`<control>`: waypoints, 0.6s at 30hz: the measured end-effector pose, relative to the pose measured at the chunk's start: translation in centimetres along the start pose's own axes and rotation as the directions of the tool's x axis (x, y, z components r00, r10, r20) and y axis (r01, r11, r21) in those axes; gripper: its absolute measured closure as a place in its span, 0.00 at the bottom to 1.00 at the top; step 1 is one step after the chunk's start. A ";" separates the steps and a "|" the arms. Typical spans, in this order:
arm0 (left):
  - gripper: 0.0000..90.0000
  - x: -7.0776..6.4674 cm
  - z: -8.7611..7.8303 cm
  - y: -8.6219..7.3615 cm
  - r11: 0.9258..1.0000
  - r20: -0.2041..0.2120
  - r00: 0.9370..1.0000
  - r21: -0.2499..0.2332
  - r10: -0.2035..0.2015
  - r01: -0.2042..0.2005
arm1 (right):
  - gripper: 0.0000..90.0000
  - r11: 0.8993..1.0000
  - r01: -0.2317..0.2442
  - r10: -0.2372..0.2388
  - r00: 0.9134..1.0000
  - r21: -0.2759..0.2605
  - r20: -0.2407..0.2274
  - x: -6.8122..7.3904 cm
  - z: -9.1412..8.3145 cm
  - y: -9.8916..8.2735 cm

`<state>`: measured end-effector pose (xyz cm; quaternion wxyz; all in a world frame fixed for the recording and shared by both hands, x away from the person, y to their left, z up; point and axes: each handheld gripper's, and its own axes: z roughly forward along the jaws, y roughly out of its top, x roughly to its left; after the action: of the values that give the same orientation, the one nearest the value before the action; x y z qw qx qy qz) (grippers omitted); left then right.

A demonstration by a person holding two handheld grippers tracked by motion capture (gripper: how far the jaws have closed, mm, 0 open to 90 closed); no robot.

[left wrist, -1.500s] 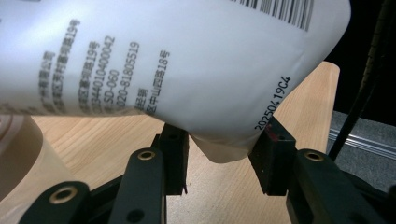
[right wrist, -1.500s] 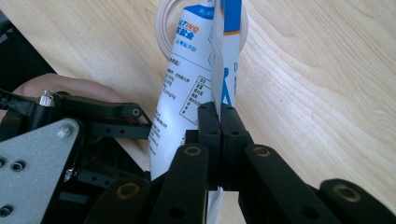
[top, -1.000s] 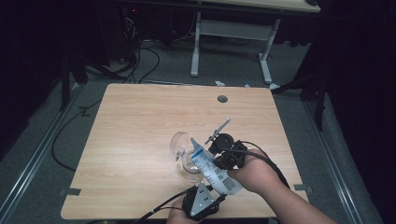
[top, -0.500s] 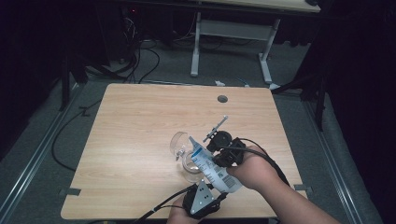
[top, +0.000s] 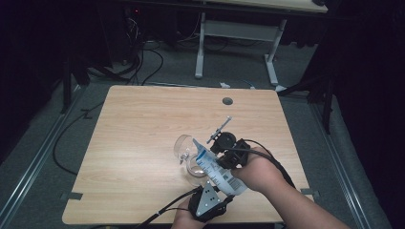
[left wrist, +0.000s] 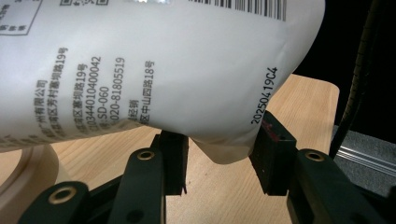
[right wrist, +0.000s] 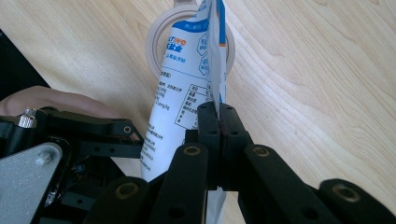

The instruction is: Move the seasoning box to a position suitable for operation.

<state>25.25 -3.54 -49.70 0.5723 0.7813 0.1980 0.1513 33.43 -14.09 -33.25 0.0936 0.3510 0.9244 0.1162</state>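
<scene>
I hold a white printed pouch [top: 217, 171] over the near right part of the tabletop [top: 143, 124], slanted with its top end toward a clear glass jar [top: 184, 149] that lies on its side on the wood. My right gripper [right wrist: 218, 109] has its jaws pressed together on the pouch's flat sealed edge, which stands up between them; past that seam the pouch runs on toward the jar's round mouth [right wrist: 156, 42]. My left gripper [left wrist: 219, 151] sits at the pouch's rounded bottom [left wrist: 224, 149]. Its jaws are spread partway, one on each side of that lower corner, the bulge hanging between and just above them. I cannot tell whether they press on it.
</scene>
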 end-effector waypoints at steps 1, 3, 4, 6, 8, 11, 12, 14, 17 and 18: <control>0.67 0.0 0.0 0.0 1.000 0.000 1.000 0.000 -0.001 0.001 | 1.00 1.000 0.000 0.000 1.000 -0.002 -0.001 0.0 0.0 0.0; 0.67 0.0 0.0 0.0 1.000 0.000 1.000 -0.001 -0.001 0.001 | 1.00 1.000 0.003 -0.003 1.000 0.000 0.000 0.0 0.0 0.1; 0.67 0.1 0.0 0.1 1.000 0.001 1.000 -0.002 -0.002 0.002 | 1.00 1.000 0.003 -0.003 1.000 0.002 -0.002 0.0 0.0 0.2; 0.67 0.1 0.1 0.1 1.000 0.002 1.000 -0.004 -0.004 0.004 | 1.00 1.000 0.006 -0.006 1.000 0.001 0.000 0.0 0.0 0.3; 0.67 0.1 0.1 0.2 1.000 0.003 1.000 -0.007 -0.008 0.008 | 1.00 1.000 0.004 -0.004 1.000 0.004 0.003 0.0 0.0 0.3; 0.67 0.1 0.1 0.2 1.000 0.004 1.000 -0.008 -0.009 0.009 | 1.00 1.000 0.004 -0.004 1.000 0.006 0.005 0.0 0.0 0.4; 0.67 0.1 0.1 0.2 1.000 0.004 1.000 -0.009 -0.011 0.011 | 1.00 1.000 0.007 -0.007 1.000 0.007 0.007 0.0 -0.1 0.5; 0.67 0.2 0.1 0.3 1.000 0.005 1.000 -0.012 -0.014 0.015 | 1.00 1.000 0.008 -0.008 1.000 0.007 0.006 0.0 -0.1 0.5; 0.67 0.2 0.1 0.3 1.000 0.007 1.000 -0.014 -0.017 0.017 | 1.00 1.000 0.009 -0.009 1.000 0.009 0.010 0.0 -0.1 0.6; 0.67 0.2 0.1 0.4 1.000 0.008 1.000 -0.014 -0.016 0.017 | 1.00 1.000 0.009 -0.009 1.000 0.011 0.009 0.0 -0.1 0.6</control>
<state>25.48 -3.65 -49.39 0.5799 0.7760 0.2012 0.1451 33.79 -13.66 -32.96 0.0963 0.3478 0.9262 0.1090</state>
